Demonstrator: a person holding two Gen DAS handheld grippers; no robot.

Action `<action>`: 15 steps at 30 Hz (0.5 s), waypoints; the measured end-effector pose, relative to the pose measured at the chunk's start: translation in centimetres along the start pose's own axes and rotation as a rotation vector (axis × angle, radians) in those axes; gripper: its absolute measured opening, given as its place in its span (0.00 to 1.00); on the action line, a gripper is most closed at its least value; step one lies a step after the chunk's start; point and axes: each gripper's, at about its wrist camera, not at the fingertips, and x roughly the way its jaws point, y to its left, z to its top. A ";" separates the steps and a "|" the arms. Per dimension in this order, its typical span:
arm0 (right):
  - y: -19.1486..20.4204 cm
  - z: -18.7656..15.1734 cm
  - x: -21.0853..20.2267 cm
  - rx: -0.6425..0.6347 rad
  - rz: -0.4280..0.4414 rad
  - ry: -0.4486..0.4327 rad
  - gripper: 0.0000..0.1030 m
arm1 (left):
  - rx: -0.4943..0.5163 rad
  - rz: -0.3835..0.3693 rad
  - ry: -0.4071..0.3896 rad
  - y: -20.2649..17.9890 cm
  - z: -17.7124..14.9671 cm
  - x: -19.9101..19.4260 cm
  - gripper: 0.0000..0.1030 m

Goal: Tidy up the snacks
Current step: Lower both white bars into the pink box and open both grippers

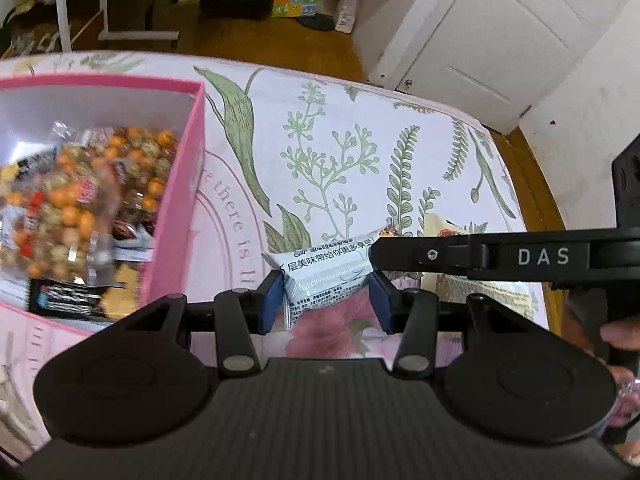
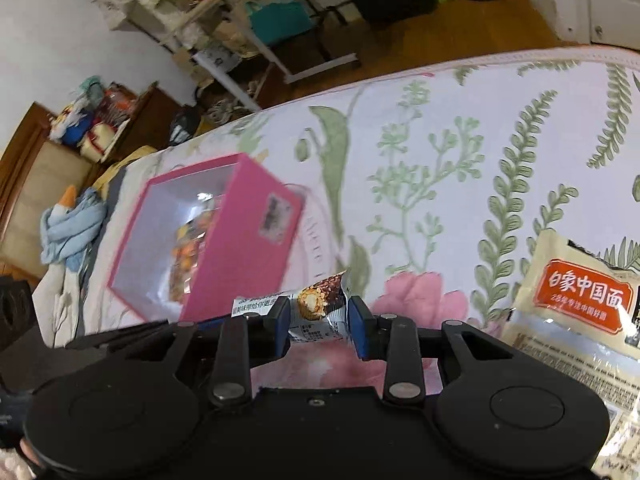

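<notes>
A small white-wrapped wafer snack bar [image 1: 326,276] hangs above the floral bedspread, held at both ends. My left gripper [image 1: 326,300] is shut on its white end, blue pads against the wrapper. My right gripper [image 2: 318,322] is shut on the end with the chocolate picture [image 2: 320,304]; its finger [image 1: 420,256] shows in the left wrist view. A pink box [image 1: 176,208] with several snack packets inside, among them a bag of orange balls [image 1: 72,204], stands to the left; it also shows in the right wrist view [image 2: 240,240].
A beige instant-noodle packet [image 2: 576,320] lies on the bedspread [image 1: 360,152] to the right, partly visible in the left wrist view [image 1: 480,292]. The bed's far edge drops to a wooden floor with furniture and a white door [image 1: 480,36]. A blue cloth [image 2: 72,232] lies beyond the box.
</notes>
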 end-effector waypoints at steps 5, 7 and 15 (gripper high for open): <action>3.4 0.3 -0.2 -0.046 0.056 -0.008 0.37 | 0.025 0.000 -0.053 2.0 0.1 -3.8 0.44; 4.7 0.5 0.3 -0.060 0.086 0.002 0.37 | 0.019 -0.004 -0.069 3.6 0.1 -5.3 0.44; 9.5 1.3 4.8 -0.085 0.202 0.086 0.34 | -0.046 0.041 -0.143 10.3 0.2 -9.5 0.44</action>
